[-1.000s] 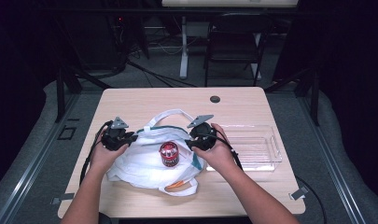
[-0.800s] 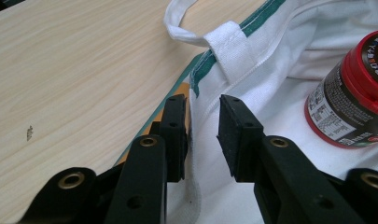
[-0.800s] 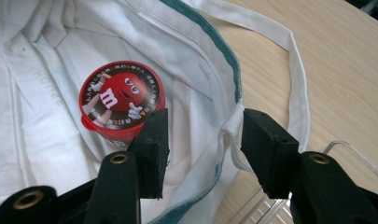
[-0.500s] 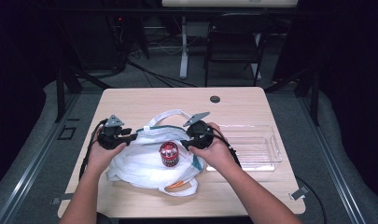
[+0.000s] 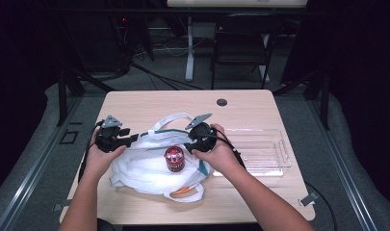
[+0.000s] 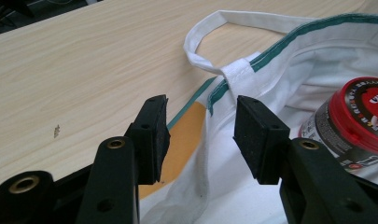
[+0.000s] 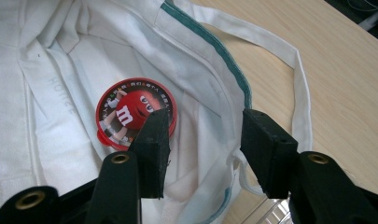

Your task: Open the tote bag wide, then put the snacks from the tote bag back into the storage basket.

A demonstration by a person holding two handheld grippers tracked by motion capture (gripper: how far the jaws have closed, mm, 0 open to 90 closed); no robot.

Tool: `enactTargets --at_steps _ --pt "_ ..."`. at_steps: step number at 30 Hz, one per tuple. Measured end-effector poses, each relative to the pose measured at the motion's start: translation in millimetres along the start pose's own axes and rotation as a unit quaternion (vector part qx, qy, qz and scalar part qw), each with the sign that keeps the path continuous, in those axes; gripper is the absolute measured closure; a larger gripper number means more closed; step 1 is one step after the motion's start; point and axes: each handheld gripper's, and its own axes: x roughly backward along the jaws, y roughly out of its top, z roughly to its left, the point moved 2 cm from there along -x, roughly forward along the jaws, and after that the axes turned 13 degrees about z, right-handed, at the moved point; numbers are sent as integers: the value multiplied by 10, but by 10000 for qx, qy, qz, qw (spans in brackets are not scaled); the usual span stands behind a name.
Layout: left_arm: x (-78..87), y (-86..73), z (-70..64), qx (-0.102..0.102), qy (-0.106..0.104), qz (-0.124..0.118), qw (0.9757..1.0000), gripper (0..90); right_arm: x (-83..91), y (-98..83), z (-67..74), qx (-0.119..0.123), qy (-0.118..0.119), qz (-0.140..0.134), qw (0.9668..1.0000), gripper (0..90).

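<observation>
White bag (image 5: 144, 166) rim released, left gripper (image 5: 130, 139) fingers just opened

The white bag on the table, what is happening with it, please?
A person works at the mouth of a white cloth bag with a tool in each hand. A red-lidded candy can stands inside the bag. The left tool has just been opening; the bag's green-trimmed rim lies between its jaws, not pinched. The right tool stands open over the opposite rim. A clear tray waits beside.

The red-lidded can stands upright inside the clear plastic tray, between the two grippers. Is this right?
Not quite. The red-lidded can stands upright in the white cloth bag, between the two grippers; the clear plastic tray lies to its right. The high view shows this.
</observation>
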Motion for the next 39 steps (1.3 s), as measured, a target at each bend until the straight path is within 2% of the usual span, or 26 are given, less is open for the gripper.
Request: enactTargets --at_steps 3,5,8,15,21,25,32,39 --pt "25 22 -26 -6 -26 10 10000 543 22 33 15 40 27 6 10000 519" --pt "38 39 -49 19 38 3 10000 548 29 56 32 55 43 -28 10000 516" --pt "65 50 -75 -6 -81 -65 9999 541 25 88 56 128 56 34 9999 500" --pt "105 91 -131 -108 -88 -107 9998 477 -38 161 121 225 144 115 9996 406" --pt "98 104 -164 -221 -21 5 9998 460 -86 216 180 287 275 284 9988 363" --pt "101 99 -163 -264 5 59 9996 452 -135 242 201 242 408 400 9981 343" --pt "99 96 -161 -295 29 87 9995 450 -237 287 265 362 450 660 9961 335" --pt "79 91 -165 -313 16 141 9994 449 -297 335 296 361 491 811 9948 339"
